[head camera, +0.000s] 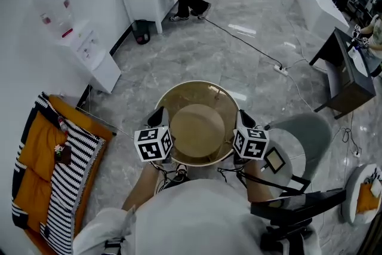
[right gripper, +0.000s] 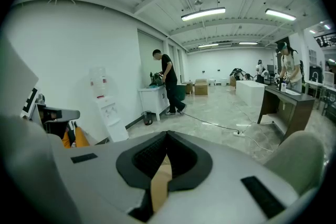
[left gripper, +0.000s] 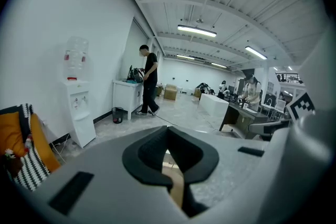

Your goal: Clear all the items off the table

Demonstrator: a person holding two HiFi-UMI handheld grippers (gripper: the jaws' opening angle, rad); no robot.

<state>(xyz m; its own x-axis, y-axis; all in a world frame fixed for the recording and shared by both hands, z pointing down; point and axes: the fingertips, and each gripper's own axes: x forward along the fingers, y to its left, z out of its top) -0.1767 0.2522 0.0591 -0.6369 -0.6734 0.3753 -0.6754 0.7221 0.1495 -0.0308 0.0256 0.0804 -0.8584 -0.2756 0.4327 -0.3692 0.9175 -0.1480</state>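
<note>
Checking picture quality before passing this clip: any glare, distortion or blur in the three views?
Head view: glare patches on the glossy floor and glints on the glass table rim. Left gripper view: strong fisheye bend, black corners, the left gripper near the lens soft. Right gripper view: same bend and corners; the ceiling light is blown out.

Illumination bright and even, from ceiling strip lights (left gripper: 197, 31) above the bench (head camera: 197, 128). White glare patches on the polished floor (head camera: 245, 30) beyond the bench; shadows faint. Both gripper views show heavy fisheye bending, black corners and a blurred near foreground.
</note>
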